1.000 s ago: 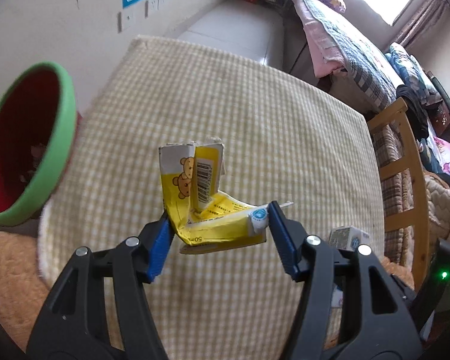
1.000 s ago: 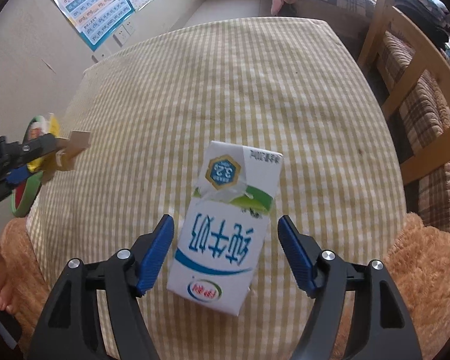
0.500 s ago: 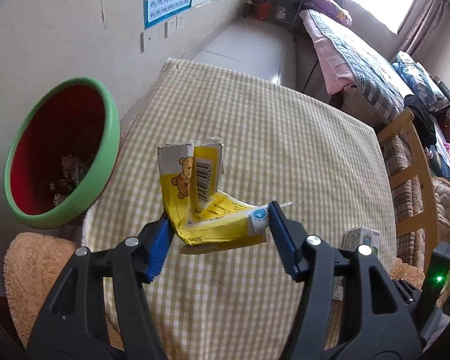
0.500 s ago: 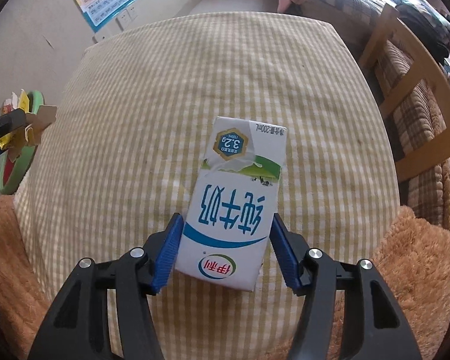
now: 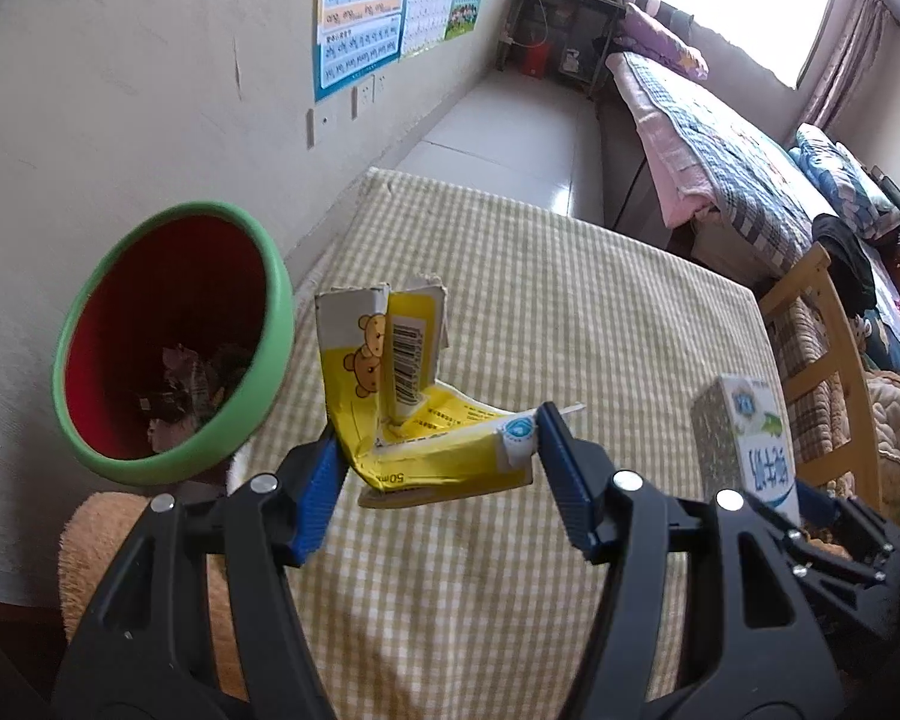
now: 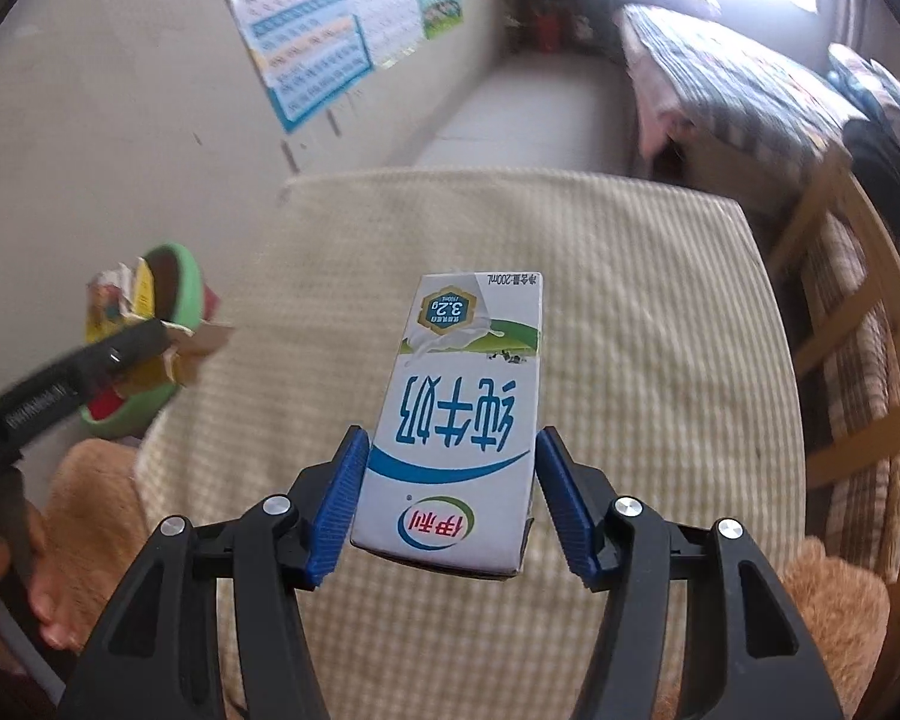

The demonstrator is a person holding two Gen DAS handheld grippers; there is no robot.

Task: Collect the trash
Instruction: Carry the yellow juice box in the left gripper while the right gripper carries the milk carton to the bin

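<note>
Off the table's left edge sits the green bin [image 5: 174, 342], red inside, some scraps at the bottom, tilted toward you in the left wrist view. Just right of its rim, your left gripper [image 5: 435, 471] is clamped on the crushed yellow carton [image 5: 402, 408] with the bear print and barcode; both blue pads press its bent ends, and it hangs in the air above the checked tablecloth [image 5: 540, 300] near the table's left edge. Further right, your right gripper [image 6: 447, 489] has its blue pads tight against the sides of the white milk carton [image 6: 459, 420], blue lettering upside down, held clear of the cloth over the table's near middle. The background in that view is blurred. A wooden chair [image 5: 834, 330] stands past the table's right edge.
</note>
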